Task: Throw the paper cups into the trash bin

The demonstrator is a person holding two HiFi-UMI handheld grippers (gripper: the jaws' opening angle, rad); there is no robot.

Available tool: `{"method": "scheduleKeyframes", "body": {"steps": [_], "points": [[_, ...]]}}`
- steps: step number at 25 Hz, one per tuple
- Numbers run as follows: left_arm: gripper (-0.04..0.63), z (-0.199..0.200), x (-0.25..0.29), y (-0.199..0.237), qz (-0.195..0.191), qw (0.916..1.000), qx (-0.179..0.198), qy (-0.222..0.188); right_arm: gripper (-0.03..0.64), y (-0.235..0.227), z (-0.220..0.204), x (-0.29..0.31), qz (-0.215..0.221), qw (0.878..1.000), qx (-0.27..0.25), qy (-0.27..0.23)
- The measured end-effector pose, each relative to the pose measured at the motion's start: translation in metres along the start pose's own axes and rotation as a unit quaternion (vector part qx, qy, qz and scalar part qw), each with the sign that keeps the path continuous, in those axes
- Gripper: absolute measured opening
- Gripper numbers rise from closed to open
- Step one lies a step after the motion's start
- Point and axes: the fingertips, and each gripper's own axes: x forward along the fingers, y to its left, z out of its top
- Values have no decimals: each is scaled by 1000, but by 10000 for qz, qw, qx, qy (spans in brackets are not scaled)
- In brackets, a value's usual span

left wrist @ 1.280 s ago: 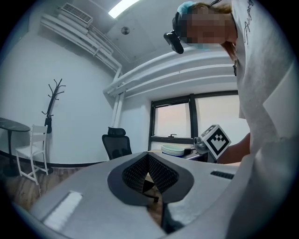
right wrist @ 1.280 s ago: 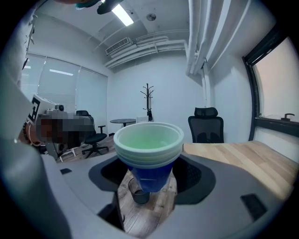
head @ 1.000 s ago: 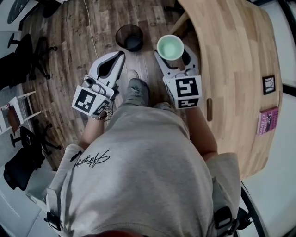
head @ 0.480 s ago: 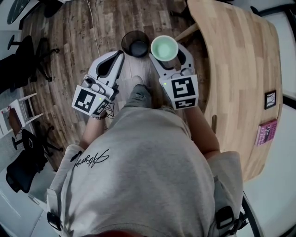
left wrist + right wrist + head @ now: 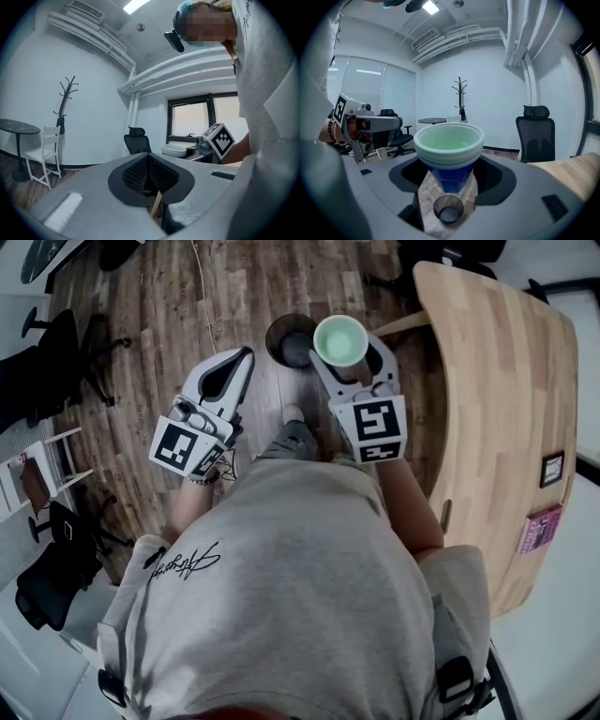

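A stack of paper cups (image 5: pixel 341 340), blue outside with a pale green inside, stands upright between the jaws of my right gripper (image 5: pixel 345 351), which is shut on it. In the right gripper view the paper cups (image 5: pixel 450 152) fill the middle, and the black trash bin (image 5: pixel 448 210) shows on the floor directly below them. From the head view the trash bin (image 5: pixel 284 341) sits on the wood floor just left of the cups, partly hidden by them. My left gripper (image 5: pixel 242 357) hangs over the floor to the left, jaws shut with nothing in them; the left gripper (image 5: pixel 149 176) points up at the room.
A curved wooden table (image 5: pixel 502 409) runs along the right, with a small framed picture (image 5: pixel 551 468) and a pink book (image 5: pixel 539 528) on it. Black office chairs (image 5: pixel 52 343) and a white chair (image 5: pixel 33 474) stand at the left. The person's shoe (image 5: pixel 292 414) is near the bin.
The person has stepped forward: the trash bin has come closer to the cups, from well left of them to just beside and under them. Both grippers keep their hold and pose.
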Motion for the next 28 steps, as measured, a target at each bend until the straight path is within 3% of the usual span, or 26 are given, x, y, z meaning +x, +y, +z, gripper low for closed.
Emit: {"method": "scheduleKeyframes", "body": {"steps": [12,28], "points": [[3,-9,8,40,-206,9997,-108,105,282,7,16,45,-52,9998,158,-66],[3,-21,27,61,216,9989,-422,19,282,-5,3,67,384,9991,37,152]]}}
